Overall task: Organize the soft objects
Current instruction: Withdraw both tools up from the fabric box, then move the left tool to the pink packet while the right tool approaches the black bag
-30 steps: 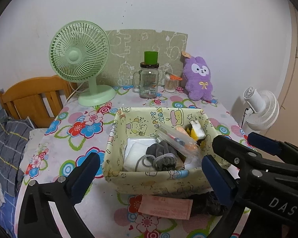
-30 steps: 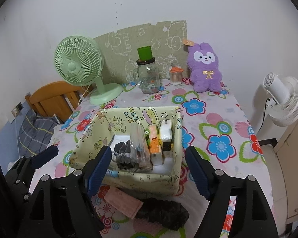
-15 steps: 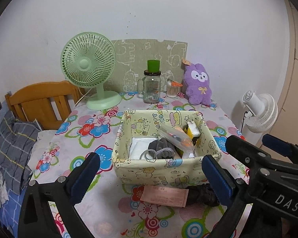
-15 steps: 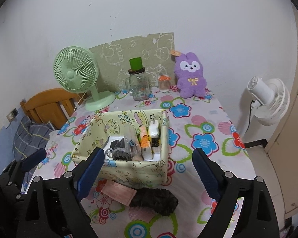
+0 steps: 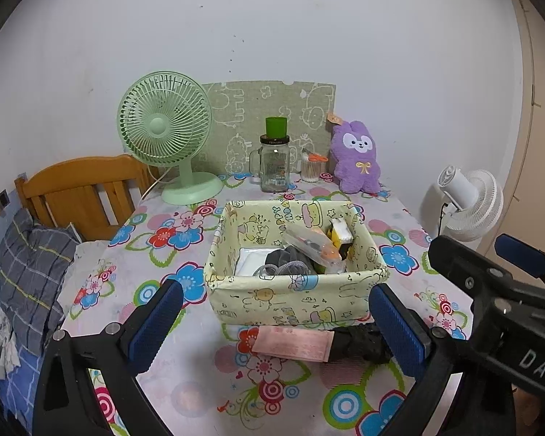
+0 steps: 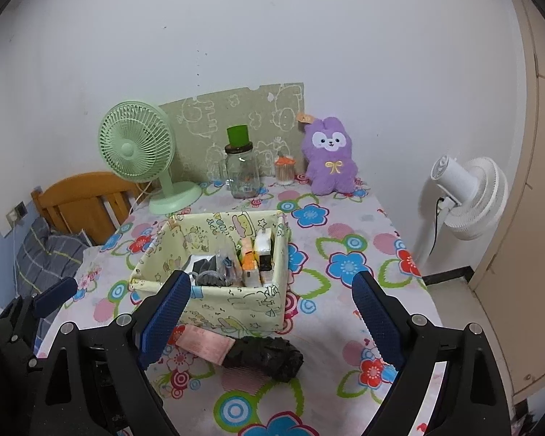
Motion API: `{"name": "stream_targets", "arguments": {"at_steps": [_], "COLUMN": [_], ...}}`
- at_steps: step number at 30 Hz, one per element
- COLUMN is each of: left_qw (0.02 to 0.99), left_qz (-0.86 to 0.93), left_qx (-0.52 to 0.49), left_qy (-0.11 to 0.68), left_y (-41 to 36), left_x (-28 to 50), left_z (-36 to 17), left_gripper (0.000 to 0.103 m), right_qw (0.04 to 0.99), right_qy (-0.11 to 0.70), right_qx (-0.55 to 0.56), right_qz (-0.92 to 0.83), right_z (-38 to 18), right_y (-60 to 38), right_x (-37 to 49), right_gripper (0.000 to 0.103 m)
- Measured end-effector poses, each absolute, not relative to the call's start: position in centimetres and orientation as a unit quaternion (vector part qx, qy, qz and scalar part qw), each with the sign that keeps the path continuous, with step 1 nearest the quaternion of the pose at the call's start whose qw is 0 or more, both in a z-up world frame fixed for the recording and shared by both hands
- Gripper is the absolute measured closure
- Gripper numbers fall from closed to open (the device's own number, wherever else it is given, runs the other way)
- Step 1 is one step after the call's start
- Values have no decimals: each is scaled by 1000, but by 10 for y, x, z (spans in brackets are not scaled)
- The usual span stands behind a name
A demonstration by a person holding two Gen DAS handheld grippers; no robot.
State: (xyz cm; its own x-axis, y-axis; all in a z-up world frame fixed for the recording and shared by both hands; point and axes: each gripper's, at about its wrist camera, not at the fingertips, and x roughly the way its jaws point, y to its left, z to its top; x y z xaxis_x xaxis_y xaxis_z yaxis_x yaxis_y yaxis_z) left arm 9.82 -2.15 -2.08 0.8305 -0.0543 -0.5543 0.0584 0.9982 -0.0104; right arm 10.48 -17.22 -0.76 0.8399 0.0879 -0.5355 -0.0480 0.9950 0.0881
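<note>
Grippers: right gripper [image 6: 269,321] gapes with nothing between the pads, jaws just opening; left gripper [image 5: 278,321] likewise wide and unloaded. Only the right view shows the dark rolled cloth [image 6: 265,358] whole, beside the pink cloth [image 6: 203,343], before the fabric basket [image 6: 236,307]. Floral desk [image 6: 345,312]; purple plush [image 6: 328,156] and green fan [image 6: 138,149] by the wall.

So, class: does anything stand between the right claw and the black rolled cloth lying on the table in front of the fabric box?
Nothing visible. The right claw hangs open above the black rolled cloth, with only bare floral tablecloth around it.
</note>
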Motion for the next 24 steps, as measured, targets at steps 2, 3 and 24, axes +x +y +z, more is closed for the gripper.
{"name": "stream_targets", "arguments": {"at_steps": [2, 3, 24], "left_qw": [957, 957, 958], "left_qz": [-29, -29, -14], "left_qx": [3, 3, 11], "left_qy": [289, 289, 285], "left_y": [-22, -23, -35], "left_x": [95, 94, 68], "left_z": [-21, -21, -40], "left_gripper": [0, 0, 0], "right_qw": [959, 959, 959], "right_qy": [278, 278, 274], "right_qx": [32, 31, 10], "right_qz": [37, 38, 69], "right_z": [-7, -7, -26], "right_y": [-172, -171, -160], "right_x": [99, 97, 69], "right_gripper": [11, 11, 11]}}
